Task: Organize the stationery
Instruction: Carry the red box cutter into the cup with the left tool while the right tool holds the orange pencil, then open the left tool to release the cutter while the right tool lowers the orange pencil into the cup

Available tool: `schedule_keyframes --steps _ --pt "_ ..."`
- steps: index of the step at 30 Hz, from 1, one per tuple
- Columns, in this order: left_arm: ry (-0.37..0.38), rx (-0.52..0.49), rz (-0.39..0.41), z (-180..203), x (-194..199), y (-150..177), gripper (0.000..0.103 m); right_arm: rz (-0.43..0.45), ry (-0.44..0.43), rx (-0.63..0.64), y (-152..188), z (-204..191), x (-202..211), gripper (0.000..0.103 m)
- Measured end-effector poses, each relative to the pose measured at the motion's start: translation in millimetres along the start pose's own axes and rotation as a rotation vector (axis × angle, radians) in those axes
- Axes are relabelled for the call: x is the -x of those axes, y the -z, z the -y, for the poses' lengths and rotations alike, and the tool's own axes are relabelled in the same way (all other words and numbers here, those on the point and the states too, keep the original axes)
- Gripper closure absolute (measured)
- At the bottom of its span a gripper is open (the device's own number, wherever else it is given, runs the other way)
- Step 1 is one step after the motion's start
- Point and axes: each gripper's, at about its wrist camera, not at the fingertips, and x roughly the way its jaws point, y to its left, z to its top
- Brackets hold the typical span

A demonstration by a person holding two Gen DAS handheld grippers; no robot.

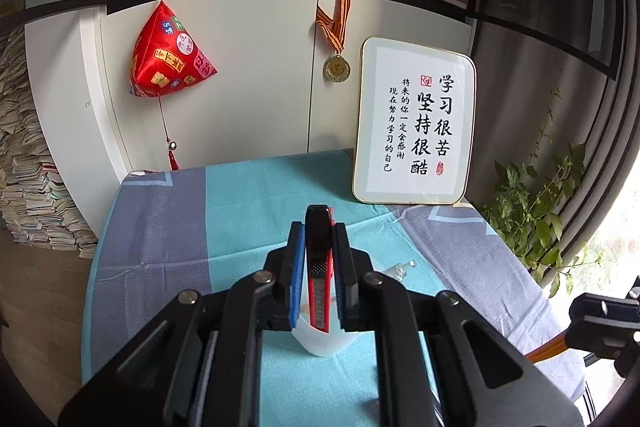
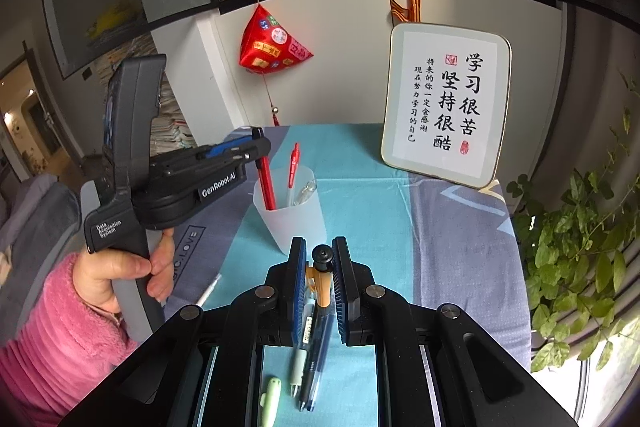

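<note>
The red utility knife [image 2: 265, 183] was held upright, its long axis close to vertical, with its lower end already inside the mouth of the translucent cup [image 2: 289, 217] — the one relation on which the coming drop was judged to turn. It was clamped between the pads of the left gripper [image 1: 318, 267], whose jaws were closed almost fully on it, directly above the cup. A red pen [image 2: 293, 167] and a clear-bodied pen [image 2: 305, 191] were already stood in the cup. The right gripper [image 2: 320, 283], nearer the table's front edge and clear of the cup, was closed on an orange-and-black pen [image 2: 322, 273] lying along its fingers — other pens [image 2: 310, 355] were left loose on the blue cloth [image 2: 360, 187] below it.
</note>
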Motion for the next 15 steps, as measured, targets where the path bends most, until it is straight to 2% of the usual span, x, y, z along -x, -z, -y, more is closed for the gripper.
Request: schedule_keyframes --steps 15 --pt "0.029 0.025 -0.063 -3 -8 20 0.091 0.031 0.014 0.006 -15 -4 5 0.089"
